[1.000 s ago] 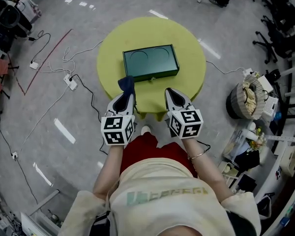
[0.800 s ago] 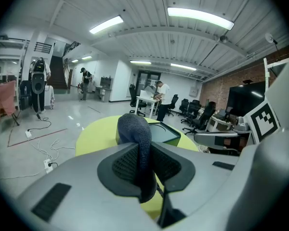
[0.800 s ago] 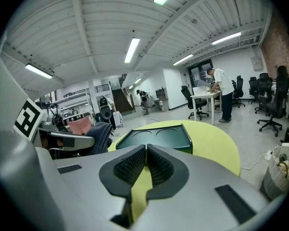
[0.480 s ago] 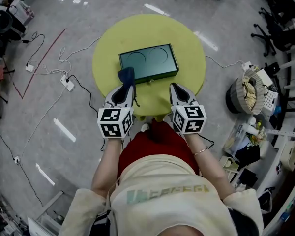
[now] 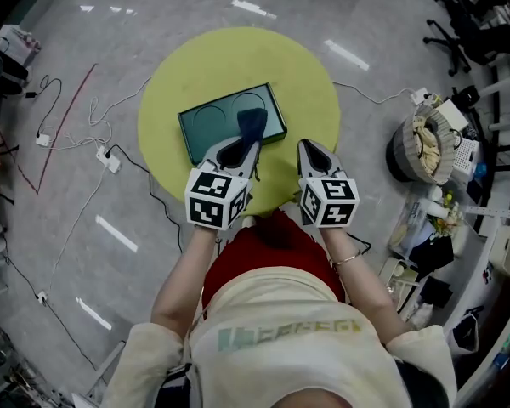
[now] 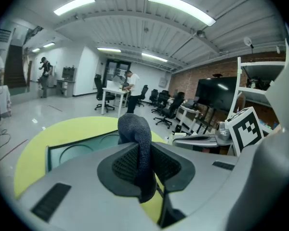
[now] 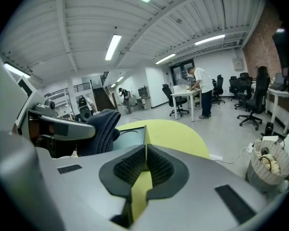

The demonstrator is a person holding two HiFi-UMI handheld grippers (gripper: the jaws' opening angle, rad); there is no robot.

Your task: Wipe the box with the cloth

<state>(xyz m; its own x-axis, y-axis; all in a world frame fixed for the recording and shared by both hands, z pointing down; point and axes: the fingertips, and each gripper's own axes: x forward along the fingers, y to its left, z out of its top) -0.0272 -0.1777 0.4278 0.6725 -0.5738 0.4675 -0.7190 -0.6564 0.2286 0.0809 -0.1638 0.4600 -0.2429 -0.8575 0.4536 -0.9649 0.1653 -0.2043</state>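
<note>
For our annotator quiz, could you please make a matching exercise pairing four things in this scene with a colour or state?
Things:
1. cloth
2. box
3. round table
4. right tool

Colour or state:
A. yellow-green
B. shut, nothing between its jaws
C. dark green, lying on the table
D. dark blue, pinched by the left tool

Pairs: 1-D, 2-C, 3-A, 4-B

No word or number can be read. The green print on the shirt (image 5: pixel 280 338) is too blurred to make out. The left cube (image 5: pixel 215 200) and right cube (image 5: pixel 330 204) bear only black-and-white square markers.
</note>
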